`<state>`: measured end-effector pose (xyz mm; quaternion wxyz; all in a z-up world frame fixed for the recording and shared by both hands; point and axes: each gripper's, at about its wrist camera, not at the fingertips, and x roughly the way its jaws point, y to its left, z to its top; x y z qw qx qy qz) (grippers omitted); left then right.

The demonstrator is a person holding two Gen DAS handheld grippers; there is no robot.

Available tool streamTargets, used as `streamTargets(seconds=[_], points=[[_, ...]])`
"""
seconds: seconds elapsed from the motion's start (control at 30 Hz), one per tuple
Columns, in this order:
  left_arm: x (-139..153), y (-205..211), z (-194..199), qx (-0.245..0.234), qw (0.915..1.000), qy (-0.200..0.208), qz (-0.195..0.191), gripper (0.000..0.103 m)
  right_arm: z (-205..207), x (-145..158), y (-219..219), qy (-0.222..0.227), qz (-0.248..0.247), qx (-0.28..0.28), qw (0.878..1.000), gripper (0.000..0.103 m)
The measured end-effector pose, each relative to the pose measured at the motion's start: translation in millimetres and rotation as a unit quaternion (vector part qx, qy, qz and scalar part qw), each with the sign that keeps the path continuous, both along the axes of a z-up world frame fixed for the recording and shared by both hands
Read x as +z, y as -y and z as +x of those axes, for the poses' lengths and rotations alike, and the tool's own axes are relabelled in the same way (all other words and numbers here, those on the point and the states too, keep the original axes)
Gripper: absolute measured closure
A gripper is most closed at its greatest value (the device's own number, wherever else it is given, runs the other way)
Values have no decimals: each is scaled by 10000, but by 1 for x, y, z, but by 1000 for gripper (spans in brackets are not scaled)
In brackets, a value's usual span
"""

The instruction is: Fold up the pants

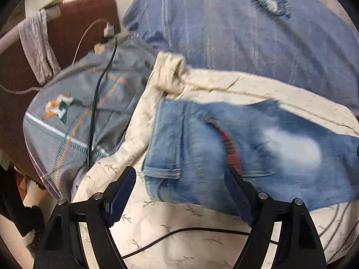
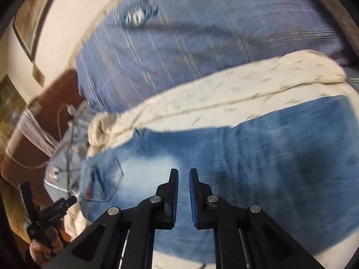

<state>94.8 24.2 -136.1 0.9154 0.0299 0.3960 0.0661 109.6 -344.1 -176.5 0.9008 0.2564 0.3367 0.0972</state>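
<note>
The faded light-blue denim pants (image 1: 246, 152) are lying folded on the cream leaf-print quilt (image 1: 179, 224), just ahead of the left gripper (image 1: 180, 177), whose blue-padded fingers are spreading wide and gripping nothing. The right gripper (image 2: 184, 179) is hovering over the denim with only a narrow gap between its pads, nothing pinched. Beyond, a blue striped pillow (image 1: 224, 27) is blurring out. No writing is legible on the red pocket trim (image 1: 231, 148).

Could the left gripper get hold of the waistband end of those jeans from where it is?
Probably yes. The left gripper is wide open, and the jeans lie flat on the cream bedspread just ahead, with nothing between them. Only a thin black cable crosses the bedspread nearby.
</note>
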Motion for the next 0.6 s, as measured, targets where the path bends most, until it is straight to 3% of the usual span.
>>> streamTargets(seconds=[0.27, 0.47, 0.5, 0.57, 0.6], points=[[38, 47, -31, -467, 9977, 463, 187, 16, -57, 12, 57, 378, 402, -550, 9970, 91], [48, 73, -45, -770, 9951, 575, 251, 12, -94, 14, 91, 462, 597, -823, 9938, 91], [48, 77, -46, -820, 9946, 584, 259, 12, -98, 13, 94, 455, 656, -855, 9931, 86], [47, 87, -47, -931, 9935, 583, 309, 12, -106, 10, 100, 430, 877, -931, 9909, 64], [46, 92, -48, -970, 9931, 573, 333, 12, -111, 8, 106, 437, 997, -991, 9891, 32]])
